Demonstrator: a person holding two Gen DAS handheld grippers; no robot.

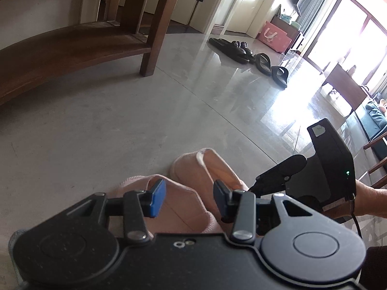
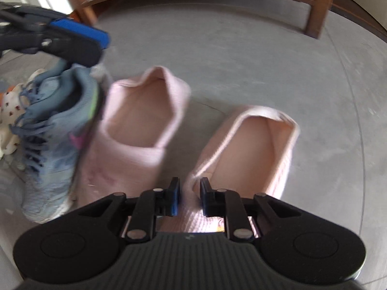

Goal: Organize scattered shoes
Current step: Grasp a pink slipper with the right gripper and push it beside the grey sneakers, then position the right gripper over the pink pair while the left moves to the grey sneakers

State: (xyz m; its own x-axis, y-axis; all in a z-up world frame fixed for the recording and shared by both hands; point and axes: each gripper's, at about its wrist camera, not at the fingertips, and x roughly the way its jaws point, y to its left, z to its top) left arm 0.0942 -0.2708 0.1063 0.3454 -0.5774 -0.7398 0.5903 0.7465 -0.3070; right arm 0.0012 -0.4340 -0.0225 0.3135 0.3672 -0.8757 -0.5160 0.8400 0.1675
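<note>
Right tool (image 2: pixel 189 197): I'm pinching the right pink slipper (image 2: pixel 244 149) at 12 o'clock.
Left tool (image 1: pixel 189 197): I'm holding it spread over the left pink slipper (image 1: pixel 174 207).

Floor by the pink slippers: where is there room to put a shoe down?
Bare floor lies between the pink slippers and the wooden shelf. The shelf's low board is bare too. It's crowded on the left, where the blue sneaker touches a slipper.

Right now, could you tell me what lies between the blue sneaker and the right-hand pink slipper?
The other pink slipper lies between the blue sneaker and the right-hand pink slipper, as the right wrist view shows.
</note>
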